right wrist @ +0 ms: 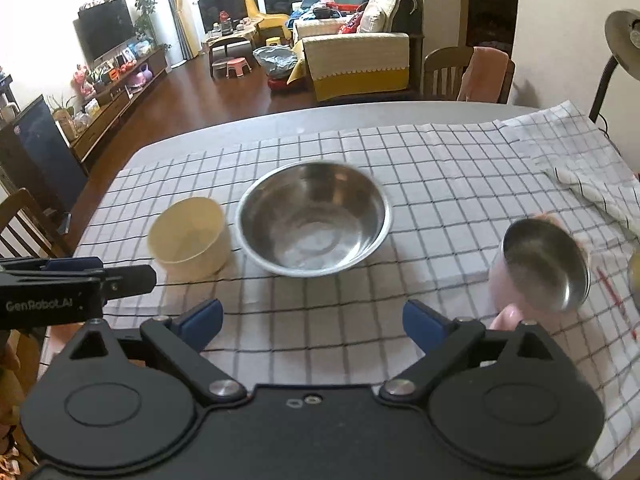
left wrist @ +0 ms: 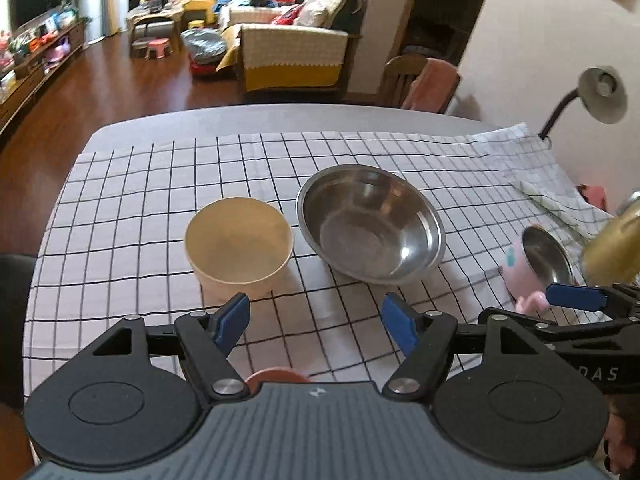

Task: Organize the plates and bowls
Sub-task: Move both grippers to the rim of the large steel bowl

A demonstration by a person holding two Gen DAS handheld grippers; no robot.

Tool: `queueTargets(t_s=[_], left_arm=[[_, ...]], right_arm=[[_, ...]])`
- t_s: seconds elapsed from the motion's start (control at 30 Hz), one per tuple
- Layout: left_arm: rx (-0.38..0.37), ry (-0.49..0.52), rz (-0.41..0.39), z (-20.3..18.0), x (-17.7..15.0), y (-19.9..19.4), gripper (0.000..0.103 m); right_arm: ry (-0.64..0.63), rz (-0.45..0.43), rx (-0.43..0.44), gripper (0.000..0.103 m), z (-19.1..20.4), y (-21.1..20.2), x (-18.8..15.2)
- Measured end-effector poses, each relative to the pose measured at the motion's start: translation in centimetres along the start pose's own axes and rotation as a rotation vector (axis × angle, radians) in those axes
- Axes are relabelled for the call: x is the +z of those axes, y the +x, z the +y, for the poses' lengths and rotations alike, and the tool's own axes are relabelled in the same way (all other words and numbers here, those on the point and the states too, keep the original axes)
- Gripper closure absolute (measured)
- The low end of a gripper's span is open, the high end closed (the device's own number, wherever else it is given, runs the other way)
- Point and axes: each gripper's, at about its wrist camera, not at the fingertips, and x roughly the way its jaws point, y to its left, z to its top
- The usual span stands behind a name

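A cream bowl [left wrist: 239, 242] [right wrist: 188, 236] stands upright on the checked cloth, left of a wide steel bowl [left wrist: 370, 222] [right wrist: 314, 218]. A small pink cup with a steel lining [left wrist: 534, 264] [right wrist: 540, 266] lies tilted at the right. My left gripper [left wrist: 316, 322] hangs open over the cloth in front of the two bowls, nothing between its blue pads. My right gripper [right wrist: 312, 322] is open too, wide, and holds nothing; one of its blue fingers [left wrist: 576, 297] shows beside the pink cup. An orange-brown rim [left wrist: 276, 376] peeks out under the left gripper's body.
The table [right wrist: 360, 114] is covered by a checked cloth [left wrist: 160, 200] with a folded part at the far right [right wrist: 592, 188]. A gold can [left wrist: 616, 248] and a desk lamp [left wrist: 600, 94] stand at the right. Wooden chairs [right wrist: 460, 72] sit around the table.
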Motion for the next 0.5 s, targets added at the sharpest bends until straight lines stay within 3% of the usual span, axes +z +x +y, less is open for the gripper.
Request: queueTargets(t_s=[0.5], left_arm=[[0.106, -0.115, 0.072, -2.4, 2.1, 7.3, 0.031]], right_arm=[[-0.068, 0.072, 0.027, 0.011, -4.7, 6.7, 5.1]])
